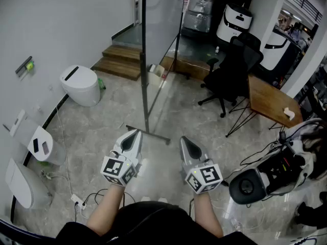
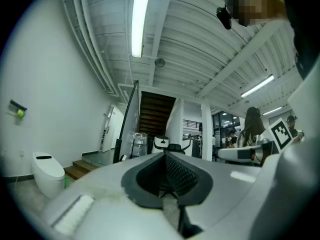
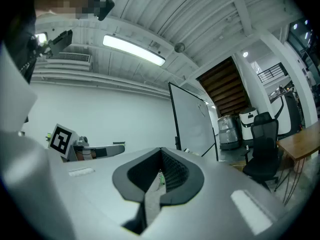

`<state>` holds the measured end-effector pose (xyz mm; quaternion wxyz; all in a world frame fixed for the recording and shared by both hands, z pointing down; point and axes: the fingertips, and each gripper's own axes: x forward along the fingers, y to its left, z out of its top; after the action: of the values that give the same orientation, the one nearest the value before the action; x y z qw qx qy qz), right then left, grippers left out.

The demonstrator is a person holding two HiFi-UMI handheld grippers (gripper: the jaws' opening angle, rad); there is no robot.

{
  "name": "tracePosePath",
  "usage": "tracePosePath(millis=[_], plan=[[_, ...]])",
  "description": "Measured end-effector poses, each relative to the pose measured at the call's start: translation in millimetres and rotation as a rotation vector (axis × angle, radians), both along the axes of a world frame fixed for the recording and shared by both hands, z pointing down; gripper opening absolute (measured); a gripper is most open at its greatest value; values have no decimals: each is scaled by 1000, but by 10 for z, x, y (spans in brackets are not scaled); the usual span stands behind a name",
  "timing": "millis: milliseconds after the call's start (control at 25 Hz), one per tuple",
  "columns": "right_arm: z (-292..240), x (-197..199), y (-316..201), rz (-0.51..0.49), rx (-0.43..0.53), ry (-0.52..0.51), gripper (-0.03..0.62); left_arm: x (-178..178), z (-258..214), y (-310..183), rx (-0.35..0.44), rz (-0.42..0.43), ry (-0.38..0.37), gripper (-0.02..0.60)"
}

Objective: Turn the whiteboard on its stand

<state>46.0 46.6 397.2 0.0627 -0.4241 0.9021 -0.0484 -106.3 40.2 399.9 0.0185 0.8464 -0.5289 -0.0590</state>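
Standing in the upper middle of the head view, the whiteboard point(image 1: 162, 34) is seen almost edge-on, carried on a dark upright whose foot bar point(image 1: 149, 133) rests on the stone floor just beyond the gripper tips. In the right gripper view its white face point(image 3: 192, 124) fills the middle of the frame.

The left gripper point(image 1: 134, 135) and the right gripper point(image 1: 185, 141) are held side by side at lower centre, apart from the board. Both pairs of jaws are pressed together with nothing between them, as each gripper view shows.

The panel is judged to be stiff and broad, likely light for its size but unwieldy. Its smooth face would probably slip under the pads, so a hold is better taken on the dark frame edge, low on a side. A slow swing is advised, since the narrow foot may slide or tip on the polished floor.
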Motion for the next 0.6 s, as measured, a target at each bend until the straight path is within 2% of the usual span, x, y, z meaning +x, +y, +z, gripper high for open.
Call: tracePosePath(millis=[600], plan=[[54, 136, 29, -1, -5, -11, 5, 89, 68, -10, 9, -1, -23, 2]])
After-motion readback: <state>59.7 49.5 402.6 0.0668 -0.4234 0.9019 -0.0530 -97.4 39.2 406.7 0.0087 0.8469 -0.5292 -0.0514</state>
